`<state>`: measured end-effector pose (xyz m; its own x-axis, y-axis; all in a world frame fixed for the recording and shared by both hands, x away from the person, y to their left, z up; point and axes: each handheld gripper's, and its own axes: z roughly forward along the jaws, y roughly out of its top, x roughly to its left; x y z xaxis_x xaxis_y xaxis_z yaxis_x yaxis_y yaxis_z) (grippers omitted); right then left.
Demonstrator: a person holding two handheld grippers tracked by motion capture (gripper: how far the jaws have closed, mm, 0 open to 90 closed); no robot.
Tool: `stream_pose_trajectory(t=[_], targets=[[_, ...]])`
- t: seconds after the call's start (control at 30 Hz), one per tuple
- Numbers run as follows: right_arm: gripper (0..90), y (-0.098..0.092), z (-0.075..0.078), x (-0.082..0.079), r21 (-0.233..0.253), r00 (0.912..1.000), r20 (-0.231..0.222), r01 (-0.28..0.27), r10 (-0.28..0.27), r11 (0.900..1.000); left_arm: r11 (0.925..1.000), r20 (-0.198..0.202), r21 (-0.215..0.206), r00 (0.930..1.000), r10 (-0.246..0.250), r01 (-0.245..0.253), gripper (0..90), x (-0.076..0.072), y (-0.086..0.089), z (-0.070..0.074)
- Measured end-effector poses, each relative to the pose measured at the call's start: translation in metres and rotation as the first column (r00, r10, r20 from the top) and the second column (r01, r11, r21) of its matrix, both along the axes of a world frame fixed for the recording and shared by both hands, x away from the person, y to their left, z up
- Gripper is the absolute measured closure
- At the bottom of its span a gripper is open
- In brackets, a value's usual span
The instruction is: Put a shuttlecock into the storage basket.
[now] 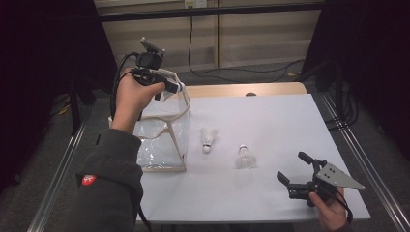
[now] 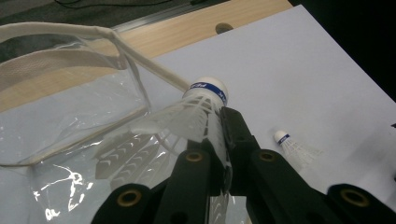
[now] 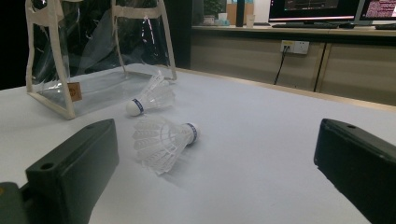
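Observation:
My left gripper (image 1: 178,87) is raised over the mouth of a clear plastic bag (image 1: 162,140) with cream straps, which stands at the table's left. In the left gripper view its black jaws (image 2: 219,135) are shut on the feathers of a white shuttlecock (image 2: 201,109), cork tip pointing away, with the bag's opening (image 2: 70,140) just below. Two more shuttlecocks lie on the white table: one (image 1: 208,139) right of the bag, another (image 1: 245,157) farther right. My right gripper (image 1: 291,166) rests near the front right, open and empty, facing the nearer shuttlecock (image 3: 163,142).
The white sheet (image 1: 270,116) covers a wooden table whose bare far edge (image 1: 232,89) has a round hole. Black curtains and metal rails flank both sides. Behind the table there are cables on the floor (image 1: 241,70) and a desk with monitors (image 3: 317,9).

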<state>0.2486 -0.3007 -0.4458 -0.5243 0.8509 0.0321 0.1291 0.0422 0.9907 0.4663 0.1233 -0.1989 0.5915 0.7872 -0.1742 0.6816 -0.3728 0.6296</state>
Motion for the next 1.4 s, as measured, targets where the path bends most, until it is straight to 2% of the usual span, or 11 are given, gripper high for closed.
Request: stream_pose_trajectory(t=[0.77,1.1,1.4], targets=[[0.0,0.0,0.0,0.0,0.0,1.0,0.0,-0.001,0.001,1.0,0.9976,0.007,0.018,0.9977,0.067,-0.067,88.9,0.012,0.015,-0.009],[0.0,0.0,0.0,0.0,-0.001,1.0,0.001,-0.001,0.001,1.0,0.9962,0.01,0.039,0.9969,0.078,-0.078,88.8,0.018,0.018,-0.013],[0.0,0.0,0.0,0.0,-0.001,1.0,0.001,-0.002,0.002,1.0,0.996,0.005,0.032,0.9965,0.083,-0.083,88.8,0.021,0.019,-0.017]])
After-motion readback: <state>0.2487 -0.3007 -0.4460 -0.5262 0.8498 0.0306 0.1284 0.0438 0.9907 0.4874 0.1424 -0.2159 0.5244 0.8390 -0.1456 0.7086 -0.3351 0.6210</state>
